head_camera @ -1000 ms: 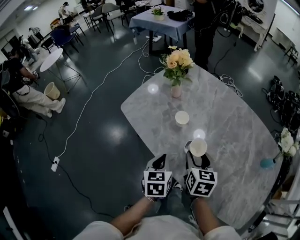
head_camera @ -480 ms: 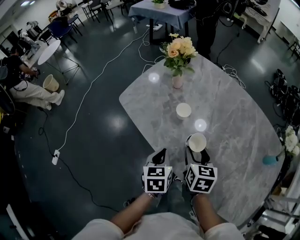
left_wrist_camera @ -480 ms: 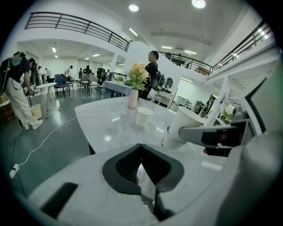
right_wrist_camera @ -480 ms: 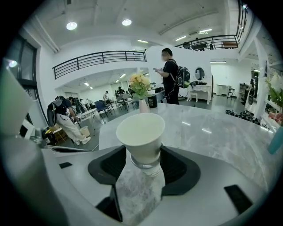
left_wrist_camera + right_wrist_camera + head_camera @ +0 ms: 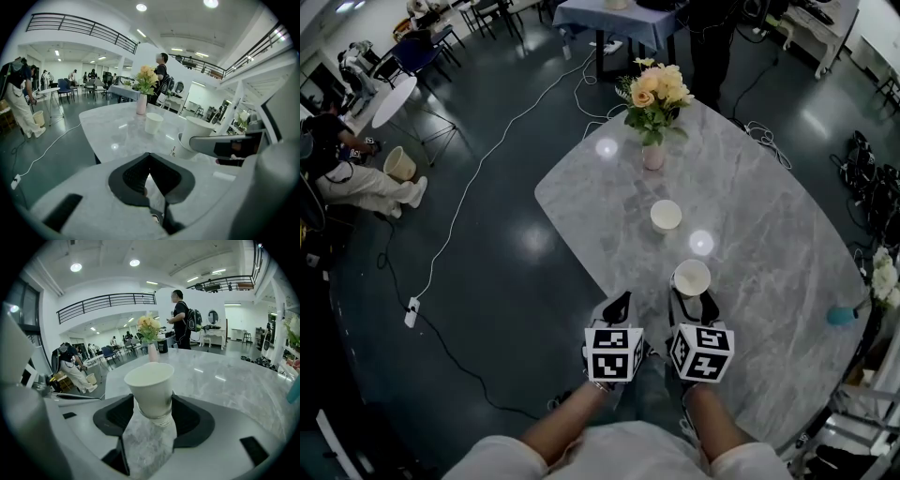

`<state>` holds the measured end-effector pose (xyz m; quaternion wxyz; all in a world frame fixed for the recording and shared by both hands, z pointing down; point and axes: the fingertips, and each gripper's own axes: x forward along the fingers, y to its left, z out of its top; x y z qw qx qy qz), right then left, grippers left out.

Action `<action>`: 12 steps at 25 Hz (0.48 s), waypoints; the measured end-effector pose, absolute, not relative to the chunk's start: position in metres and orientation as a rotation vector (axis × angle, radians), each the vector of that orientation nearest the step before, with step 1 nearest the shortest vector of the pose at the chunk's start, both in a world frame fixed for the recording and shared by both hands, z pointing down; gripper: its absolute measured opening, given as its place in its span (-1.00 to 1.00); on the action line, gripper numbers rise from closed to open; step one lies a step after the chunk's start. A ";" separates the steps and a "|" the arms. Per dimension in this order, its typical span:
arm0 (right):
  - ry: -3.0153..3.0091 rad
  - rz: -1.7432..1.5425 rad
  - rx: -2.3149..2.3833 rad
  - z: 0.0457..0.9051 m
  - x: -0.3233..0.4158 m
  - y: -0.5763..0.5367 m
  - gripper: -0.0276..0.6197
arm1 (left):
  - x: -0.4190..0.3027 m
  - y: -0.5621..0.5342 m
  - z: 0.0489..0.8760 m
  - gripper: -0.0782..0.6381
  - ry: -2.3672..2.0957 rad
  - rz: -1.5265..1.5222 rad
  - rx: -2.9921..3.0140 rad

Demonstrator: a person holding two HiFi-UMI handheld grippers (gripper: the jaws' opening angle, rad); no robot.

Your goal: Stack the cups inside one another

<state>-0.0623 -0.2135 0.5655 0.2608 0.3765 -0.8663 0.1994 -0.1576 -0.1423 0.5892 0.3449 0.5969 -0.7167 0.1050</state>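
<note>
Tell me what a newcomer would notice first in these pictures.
The white cup gripped in the right claw stands out first, at the near edge of the marble table. Beyond it a second cup stands alone at mid-table, with a vase of flowers at the far end. The left claw is shut and empty.

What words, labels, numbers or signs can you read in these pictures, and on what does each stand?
No text can be read.
Near cup: a small mark by its base, too small to read.
Left cube, right cube: black-and-white square patterns, no letters.
</note>
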 end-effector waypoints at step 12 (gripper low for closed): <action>-2.376 0.556 1.044 0.558 -0.053 -0.212 -0.20 | -0.148 -0.143 0.590 -0.79 -1.851 0.275 1.567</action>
